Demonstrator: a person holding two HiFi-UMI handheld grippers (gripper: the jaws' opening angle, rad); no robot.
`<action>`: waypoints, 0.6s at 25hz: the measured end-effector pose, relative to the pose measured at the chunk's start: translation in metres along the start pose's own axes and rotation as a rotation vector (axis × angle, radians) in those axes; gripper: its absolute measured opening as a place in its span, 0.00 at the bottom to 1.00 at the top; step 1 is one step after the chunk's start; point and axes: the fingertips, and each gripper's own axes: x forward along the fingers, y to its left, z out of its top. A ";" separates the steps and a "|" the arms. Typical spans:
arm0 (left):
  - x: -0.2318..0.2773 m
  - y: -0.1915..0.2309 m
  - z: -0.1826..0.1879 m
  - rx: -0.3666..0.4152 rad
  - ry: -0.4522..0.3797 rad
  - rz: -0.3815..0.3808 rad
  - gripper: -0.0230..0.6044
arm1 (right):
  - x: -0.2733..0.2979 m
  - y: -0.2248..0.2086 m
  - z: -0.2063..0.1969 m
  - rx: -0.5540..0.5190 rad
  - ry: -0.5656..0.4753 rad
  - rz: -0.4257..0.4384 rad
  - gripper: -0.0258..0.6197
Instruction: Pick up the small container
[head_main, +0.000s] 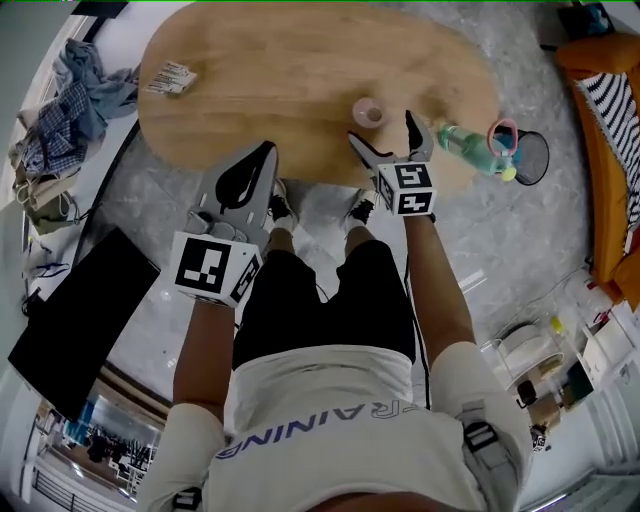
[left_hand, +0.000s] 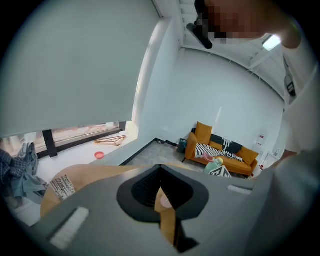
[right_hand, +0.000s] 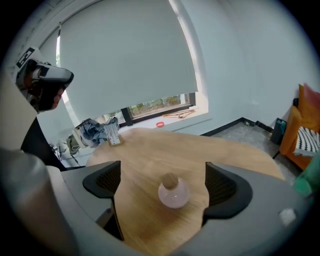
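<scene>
While right claw (head_main: 382, 130) gapes at small container (right_hand: 173, 192) | left claw (left_hand: 160, 198) pressed together | oval wooden table (head_main: 300, 70) | grey floor (head_main: 500, 240)

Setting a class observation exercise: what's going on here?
A person holds a gripper in each hand at an oval wooden table. The open right gripper points at a small round pink container with a cork stopper, not touching it. The left gripper is shut and empty, near the table's edge.

The right claw (head_main: 381, 128) gapes just beside the small container (head_main: 368, 112), seemingly apart.
</scene>
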 end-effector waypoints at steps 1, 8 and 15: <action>0.005 0.001 -0.006 -0.004 0.006 -0.003 0.04 | 0.011 -0.004 -0.009 0.003 0.010 -0.004 0.87; 0.026 0.002 -0.046 -0.004 0.055 -0.047 0.04 | 0.066 -0.023 -0.056 0.008 0.051 -0.040 0.87; 0.026 0.017 -0.070 -0.021 0.104 -0.045 0.04 | 0.096 -0.031 -0.070 -0.005 0.073 -0.071 0.82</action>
